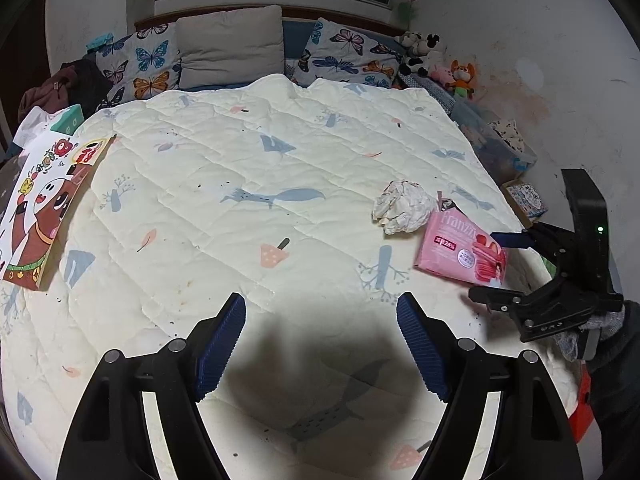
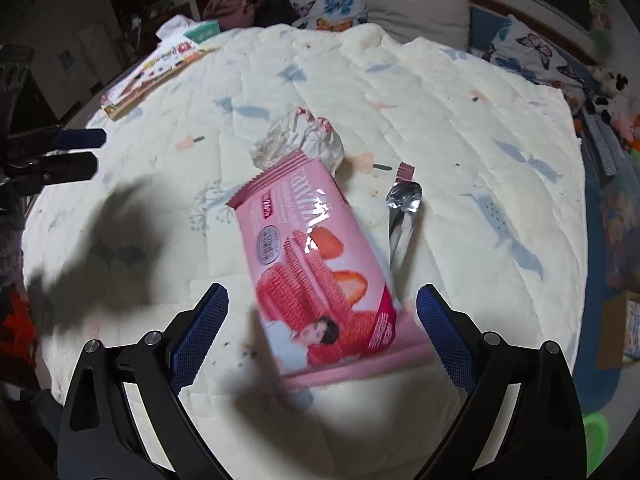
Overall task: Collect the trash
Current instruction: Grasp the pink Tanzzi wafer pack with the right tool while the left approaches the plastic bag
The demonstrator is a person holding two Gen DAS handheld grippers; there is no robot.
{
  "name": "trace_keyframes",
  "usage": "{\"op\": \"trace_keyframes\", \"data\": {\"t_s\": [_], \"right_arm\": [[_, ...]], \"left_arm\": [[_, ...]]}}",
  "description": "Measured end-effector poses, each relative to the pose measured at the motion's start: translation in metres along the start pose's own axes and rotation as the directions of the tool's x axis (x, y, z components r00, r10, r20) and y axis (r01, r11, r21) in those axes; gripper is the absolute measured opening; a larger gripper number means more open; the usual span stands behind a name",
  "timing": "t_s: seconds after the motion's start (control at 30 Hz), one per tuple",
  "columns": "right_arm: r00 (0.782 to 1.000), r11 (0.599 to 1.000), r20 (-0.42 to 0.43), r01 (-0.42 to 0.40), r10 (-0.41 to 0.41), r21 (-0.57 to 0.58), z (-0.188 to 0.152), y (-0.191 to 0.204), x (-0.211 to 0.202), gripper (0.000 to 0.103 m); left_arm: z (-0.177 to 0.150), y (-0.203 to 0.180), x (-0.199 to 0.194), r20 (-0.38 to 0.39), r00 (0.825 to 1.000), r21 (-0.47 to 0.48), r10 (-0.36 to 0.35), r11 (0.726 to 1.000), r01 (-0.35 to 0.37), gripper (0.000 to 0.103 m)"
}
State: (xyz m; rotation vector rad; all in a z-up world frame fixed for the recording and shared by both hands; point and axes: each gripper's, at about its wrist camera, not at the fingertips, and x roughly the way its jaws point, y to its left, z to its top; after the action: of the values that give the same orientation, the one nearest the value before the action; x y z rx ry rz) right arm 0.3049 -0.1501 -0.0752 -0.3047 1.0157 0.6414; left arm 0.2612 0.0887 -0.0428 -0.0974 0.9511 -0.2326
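Observation:
A pink wafer wrapper [image 1: 460, 248] lies on the white quilt at the right, also in the right wrist view [image 2: 316, 272]. A crumpled white paper ball [image 1: 402, 206] lies just beyond it, also in the right wrist view [image 2: 300, 144]. A small silver foil wrapper [image 2: 402, 208] lies to the right of the pink one. My right gripper [image 2: 322, 328] is open, its jaws on either side of the pink wrapper's near end; it also shows in the left wrist view [image 1: 486, 266]. My left gripper [image 1: 320, 344] is open and empty over bare quilt, well left of the trash.
The quilt [image 1: 240, 184] covers a bed. A cartoon-printed box [image 1: 40, 216] lies at its left edge. Butterfly pillows [image 1: 144, 64] and a grey cushion [image 1: 230, 46] stand at the head. Plush toys [image 1: 440, 60] and boxes [image 1: 524, 198] sit along the right side.

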Motion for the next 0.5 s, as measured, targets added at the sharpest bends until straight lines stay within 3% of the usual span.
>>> {"op": "trace_keyframes", "data": {"t_s": [0.4,0.5], "right_arm": [[0.999,0.998,-0.02,-0.05,0.051,0.04,0.013,-0.009,0.022,0.093],[0.999,0.999,-0.016,-0.037,0.037,0.035,0.014,-0.008,0.021,0.085]], "left_arm": [[0.007,0.0,0.016,-0.02,1.0,0.019,0.001,1.0,-0.001,0.076],[0.01,-0.001,0.021,-0.029,1.0,0.022,0.002,1.0,-0.001,0.076]]}}
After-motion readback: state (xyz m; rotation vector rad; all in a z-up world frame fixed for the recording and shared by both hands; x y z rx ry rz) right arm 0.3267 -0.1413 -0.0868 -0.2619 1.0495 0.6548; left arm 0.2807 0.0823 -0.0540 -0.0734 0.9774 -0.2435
